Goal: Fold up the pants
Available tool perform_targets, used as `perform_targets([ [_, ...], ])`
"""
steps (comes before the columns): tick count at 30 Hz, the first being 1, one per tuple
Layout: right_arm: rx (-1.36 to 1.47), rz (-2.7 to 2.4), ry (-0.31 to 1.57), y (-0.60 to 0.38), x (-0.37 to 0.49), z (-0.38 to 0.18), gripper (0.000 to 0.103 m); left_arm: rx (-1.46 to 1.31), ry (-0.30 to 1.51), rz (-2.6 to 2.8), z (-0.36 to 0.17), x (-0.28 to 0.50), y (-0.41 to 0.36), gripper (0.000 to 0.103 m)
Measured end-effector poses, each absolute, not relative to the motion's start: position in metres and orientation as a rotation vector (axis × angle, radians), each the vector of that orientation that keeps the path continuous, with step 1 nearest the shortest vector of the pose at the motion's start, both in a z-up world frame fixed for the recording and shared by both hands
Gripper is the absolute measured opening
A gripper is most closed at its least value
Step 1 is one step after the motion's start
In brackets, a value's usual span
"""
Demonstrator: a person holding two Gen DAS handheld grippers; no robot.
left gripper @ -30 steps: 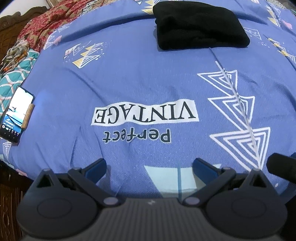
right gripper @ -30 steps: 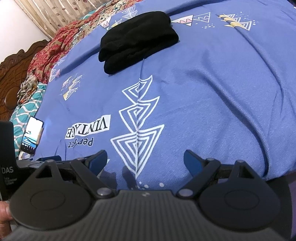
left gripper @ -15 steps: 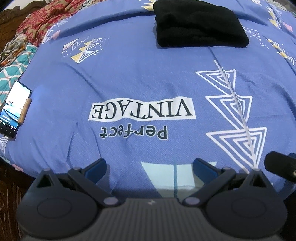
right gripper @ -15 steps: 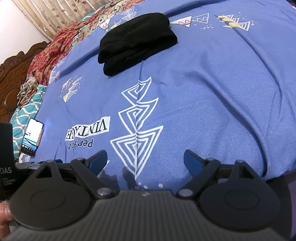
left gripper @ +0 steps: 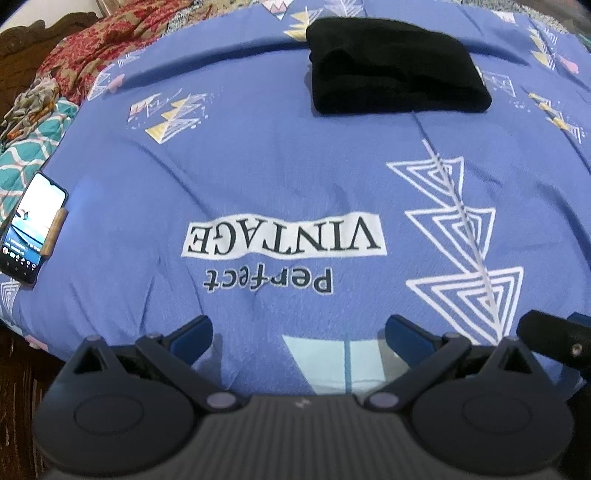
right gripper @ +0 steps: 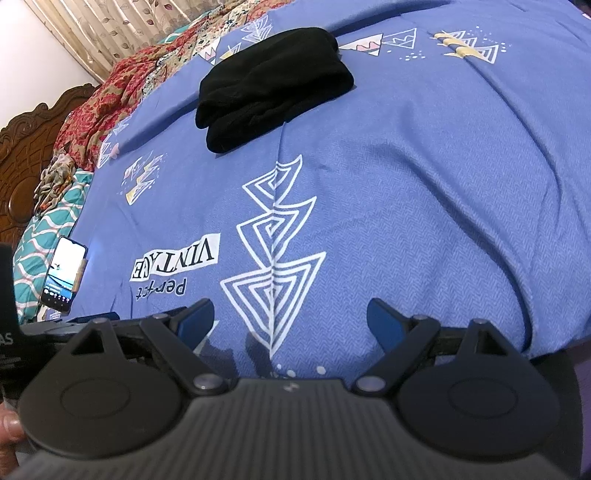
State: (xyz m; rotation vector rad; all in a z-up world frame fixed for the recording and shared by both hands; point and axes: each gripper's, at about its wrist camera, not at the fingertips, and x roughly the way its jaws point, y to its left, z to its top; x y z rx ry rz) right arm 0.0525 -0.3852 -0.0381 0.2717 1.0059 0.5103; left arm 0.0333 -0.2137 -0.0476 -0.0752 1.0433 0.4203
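Left tool (left gripper: 297, 334): fingers spread wide, nothing between them, hovering over the near edge of the bed. Right tool (right gripper: 290, 319): likewise spread and empty, just beside the left one along the same edge.

Pants (left gripper: 397, 68): black, folded into a compact bundle, lying well apart from both tools, toward the far side of the bed; also seen from the right wrist (right gripper: 271, 86).

Bed covered by a blue bedsheet (left gripper: 277, 177) with white triangle prints and the words "Perfect VINTAGE". Phone (left gripper: 31, 227), screen lit, at the left edge. Red patterned cloth (right gripper: 107, 92) heaped at the far left corner, against a carved wooden headboard (right gripper: 29, 144). Curtain (right gripper: 96, 29) behind.
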Motion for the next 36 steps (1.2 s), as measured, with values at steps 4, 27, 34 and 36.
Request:
perform_targets([
  [4, 0.272, 0.504, 0.993, -0.383, 0.05, -0.036, 0.091, -0.071, 1.019, 0.415, -0.044, 0.032, -0.214, 0.103],
  [27, 0.267, 0.498, 0.976, -0.378, 0.044, -0.032, 0.092, -0.038, 0.948, 0.414, -0.03, 0.027, -0.214, 0.103],
  [34, 0.26, 0.498, 0.971, -0.375, 0.044, -0.03, 0.091, -0.03, 0.936, 0.435, -0.028, 0.026, -0.212, 0.103],
  [36, 0.261, 0.496, 0.97, -0.374, 0.042, -0.03, 0.092, -0.025, 0.939, 0.445, -0.028, 0.026, -0.211, 0.103],
])
